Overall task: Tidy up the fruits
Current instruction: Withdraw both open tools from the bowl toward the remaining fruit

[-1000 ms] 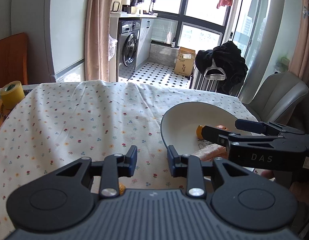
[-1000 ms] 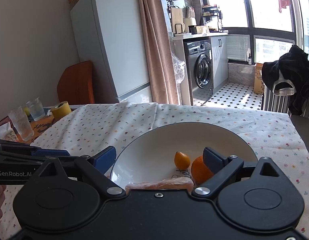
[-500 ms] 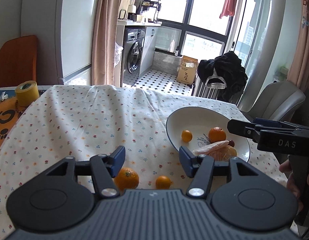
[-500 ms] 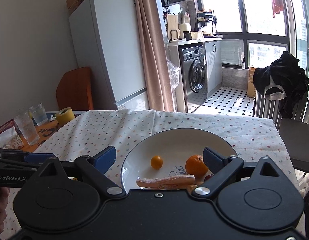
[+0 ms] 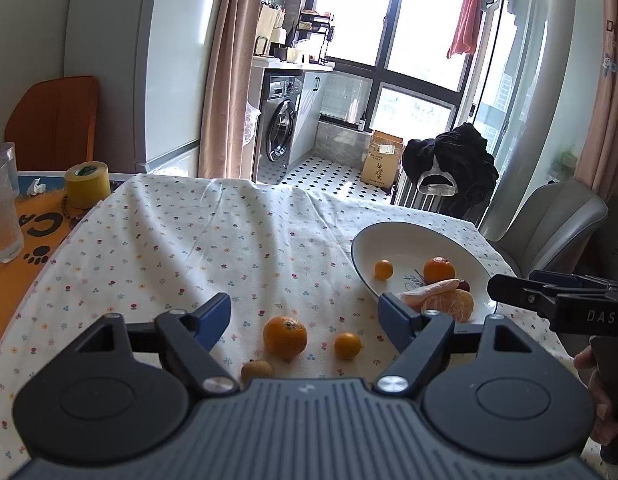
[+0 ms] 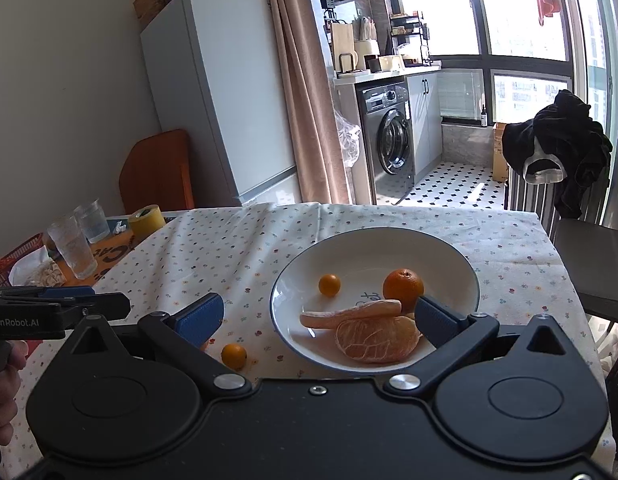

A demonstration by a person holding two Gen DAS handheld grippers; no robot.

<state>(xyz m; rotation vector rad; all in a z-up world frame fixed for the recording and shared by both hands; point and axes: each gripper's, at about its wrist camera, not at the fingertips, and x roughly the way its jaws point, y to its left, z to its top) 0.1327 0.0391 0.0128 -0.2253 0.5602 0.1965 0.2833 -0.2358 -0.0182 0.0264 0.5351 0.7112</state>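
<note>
Three fruits point(image 5: 285, 338) beside plate point(image 5: 393, 234)

A table covered by a floral tablecloth point(image 5: 213, 248) carries everything. Between the spread fingers of the left gripper point(image 5: 305, 312) lie a mandarin point(image 5: 285, 337), a smaller kumquat point(image 5: 347, 345) to its right, and a brownish little fruit point(image 5: 257, 370) nearest the gripper body. Ahead and right of it sits a white plate point(image 5: 393, 236). Far to its left, off the cloth, stand a yellow tape roll point(image 5: 87, 185) and a glass point(image 5: 3, 216) on an orange mat point(image 5: 33, 240).
</note>
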